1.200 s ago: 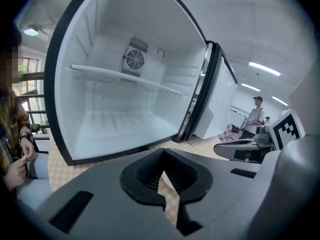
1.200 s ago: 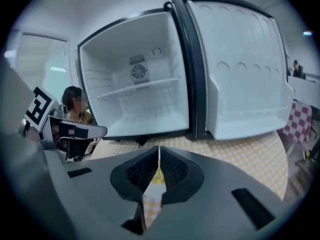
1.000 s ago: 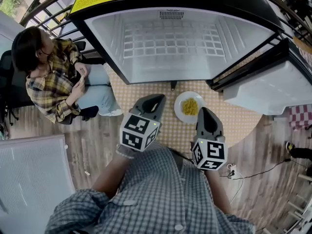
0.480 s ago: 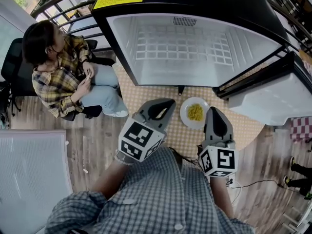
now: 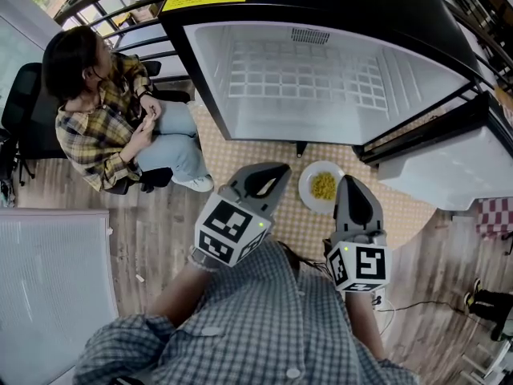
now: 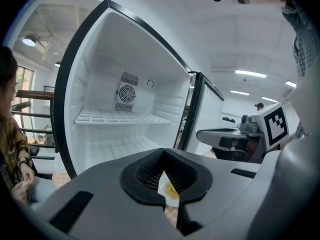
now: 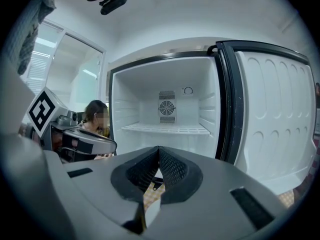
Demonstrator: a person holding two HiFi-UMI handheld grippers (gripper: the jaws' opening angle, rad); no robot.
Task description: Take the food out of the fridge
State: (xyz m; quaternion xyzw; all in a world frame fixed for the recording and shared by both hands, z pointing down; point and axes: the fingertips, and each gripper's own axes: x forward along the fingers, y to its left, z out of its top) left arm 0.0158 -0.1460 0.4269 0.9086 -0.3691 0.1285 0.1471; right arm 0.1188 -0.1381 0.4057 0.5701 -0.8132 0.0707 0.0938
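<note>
Sitting at far left, a person in a plaid shirt (image 5: 96, 131) faces the open fridge (image 5: 210, 70) with its white wire shelf (image 5: 304, 74). The left gripper (image 5: 272, 172) hovers clenched, with nothing between its jaws. Just right of it, the plate of yellow food (image 5: 323, 187) lies on the patterned floor mat (image 5: 236, 149) before the fridge. The right gripper (image 5: 351, 184) is likewise clenched and empty, with the fridge door (image 5: 449, 167) open beyond.
</note>
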